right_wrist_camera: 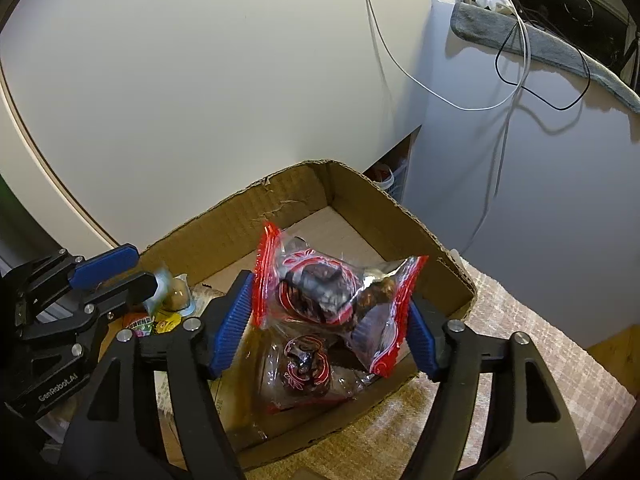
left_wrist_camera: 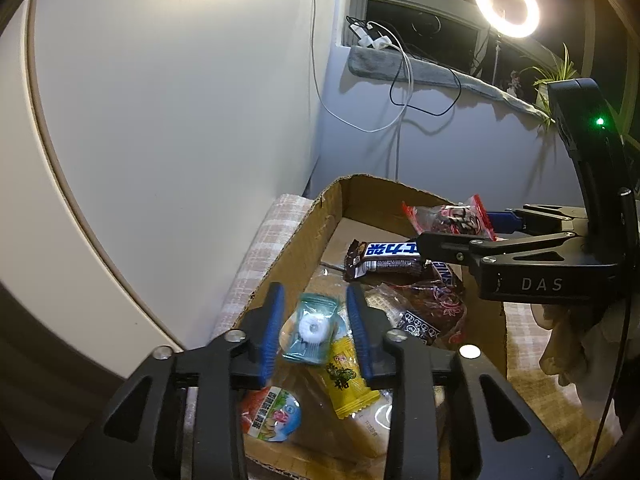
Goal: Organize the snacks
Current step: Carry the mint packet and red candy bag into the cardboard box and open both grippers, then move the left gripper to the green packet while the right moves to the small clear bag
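While both my hands hang over the cardboard box (left_wrist_camera: 280,248), here's how it looks. My left gripper (left_wrist_camera: 315,292) is at a narrow-ish gap, and a small teal plastic packet (left_wrist_camera: 312,328) with a white ring-shaped candy inside sits between the ribbed blue pads (left_wrist_camera: 272,320). It looks blurry and loose, with a sliver of space on each side, so the pads aren't pinching it.

My right gripper (right_wrist_camera: 330,292) is a fair bit wider. A crinkly clear packet (right_wrist_camera: 320,284) with red crimped edges and dark lumpy stuff inside fills the space between its pads. The edges come right up beside the pads, but I don't see them squeezing it.

Under the left gripper there's a flat yellow sachet (left_wrist_camera: 348,376) and a round-topped cup with a printed foil lid (left_wrist_camera: 272,416). Just ahead of it lies a glossy brown bar (left_wrist_camera: 384,262) with blue lettering. Below the right gripper another clear packet (right_wrist_camera: 306,364) with a red pattern rests on the box floor.

That box has rough torn corrugated walls and sits on a soft checked cloth (right_wrist_camera: 520,320).
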`<state>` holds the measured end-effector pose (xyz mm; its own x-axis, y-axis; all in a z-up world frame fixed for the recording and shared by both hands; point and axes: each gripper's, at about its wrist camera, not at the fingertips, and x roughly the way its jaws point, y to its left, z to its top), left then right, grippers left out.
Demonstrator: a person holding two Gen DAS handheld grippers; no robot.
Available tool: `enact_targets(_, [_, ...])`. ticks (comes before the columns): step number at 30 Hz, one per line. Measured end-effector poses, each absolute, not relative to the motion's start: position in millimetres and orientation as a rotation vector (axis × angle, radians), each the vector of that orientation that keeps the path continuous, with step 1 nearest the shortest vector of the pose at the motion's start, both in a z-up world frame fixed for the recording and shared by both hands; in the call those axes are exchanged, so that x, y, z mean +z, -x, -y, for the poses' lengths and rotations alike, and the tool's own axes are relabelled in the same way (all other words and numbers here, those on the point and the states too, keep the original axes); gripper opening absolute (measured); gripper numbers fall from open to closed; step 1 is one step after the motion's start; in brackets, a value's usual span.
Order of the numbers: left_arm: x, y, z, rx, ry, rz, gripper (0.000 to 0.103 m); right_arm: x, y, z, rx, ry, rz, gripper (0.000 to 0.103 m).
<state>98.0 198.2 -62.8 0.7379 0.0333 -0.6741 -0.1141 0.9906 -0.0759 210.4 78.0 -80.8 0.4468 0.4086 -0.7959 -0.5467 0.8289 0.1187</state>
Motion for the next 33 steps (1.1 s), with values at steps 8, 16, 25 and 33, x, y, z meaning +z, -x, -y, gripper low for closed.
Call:
enact_targets(8, [-58.6, -93.6, -194.7, 0.083, 0.105, -0.726, 0.052, -73.7, -207.9, -75.0, 0.575, 0.158, -0.921, 0.086])
enact_targets(16, [-49.2, -82.2, -188.2, 0.082, 0.096, -0.704, 0.057, -61.3, -197.6, -65.5, 0.565, 0.139, -0.908, 0.087])
enact_targets(25, [-32.8, -64.6, -175.7, 0.076, 0.081, -0.666, 0.058, -35.4, -171.5, -45.5, 0.583, 0.089, -0.869, 0.087])
enact_targets(33, [-18.0, -44.5, -157.6, 0.055, 0.060, -0.628, 0.058, -10.3, -137.7, -26.6, 0.600, 0.074, -0.816, 0.087])
